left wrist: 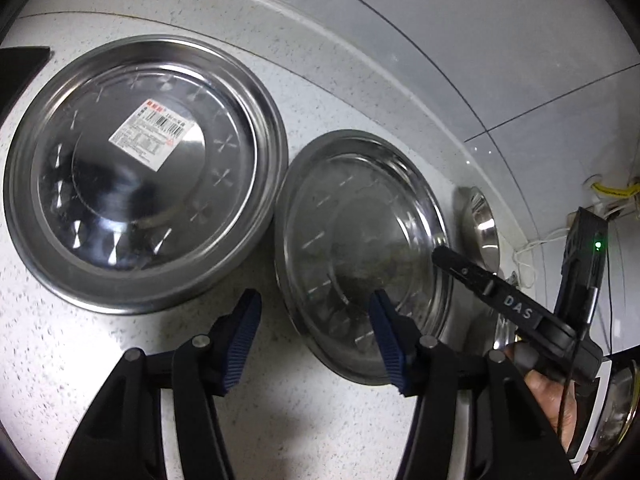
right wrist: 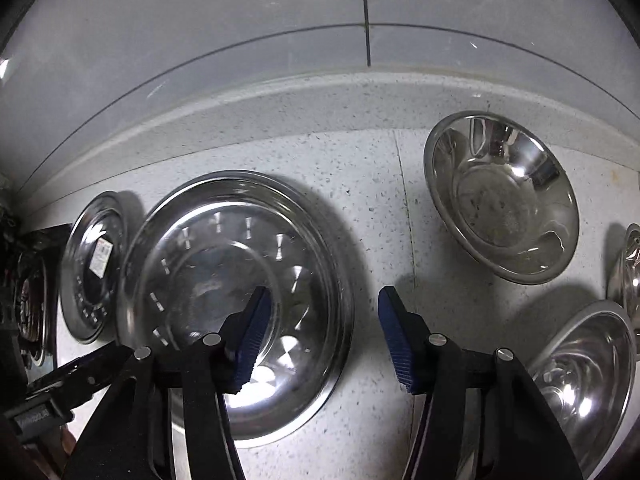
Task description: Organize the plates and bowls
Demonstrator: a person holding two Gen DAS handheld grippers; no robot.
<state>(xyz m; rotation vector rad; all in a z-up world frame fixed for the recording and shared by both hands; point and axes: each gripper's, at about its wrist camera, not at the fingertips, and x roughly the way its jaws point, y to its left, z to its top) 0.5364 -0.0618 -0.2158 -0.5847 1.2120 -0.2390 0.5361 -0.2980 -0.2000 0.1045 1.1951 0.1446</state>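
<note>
Two steel plates lie side by side on the speckled counter (left wrist: 80,360). The left plate (left wrist: 144,172) carries a white barcode label and is also seen at the far left of the right wrist view, labelled plate (right wrist: 96,264). The plain plate (left wrist: 360,256) (right wrist: 236,300) is straddled on both sides. My left gripper (left wrist: 316,304) is open, its right pad over the plate and its left pad over the counter. My right gripper (right wrist: 324,300) is open across the opposite rim. One of its fingers (left wrist: 472,272) reaches over that rim. No pad presses on the plate.
Steel bowls stand to the right: one behind (right wrist: 504,200), one in front (right wrist: 580,380), a third at the frame's edge (right wrist: 628,272). A raised ledge (right wrist: 320,92) and tiled wall close the back. A stove burner (right wrist: 32,300) lies far left. Cables (left wrist: 608,192) hang at the right.
</note>
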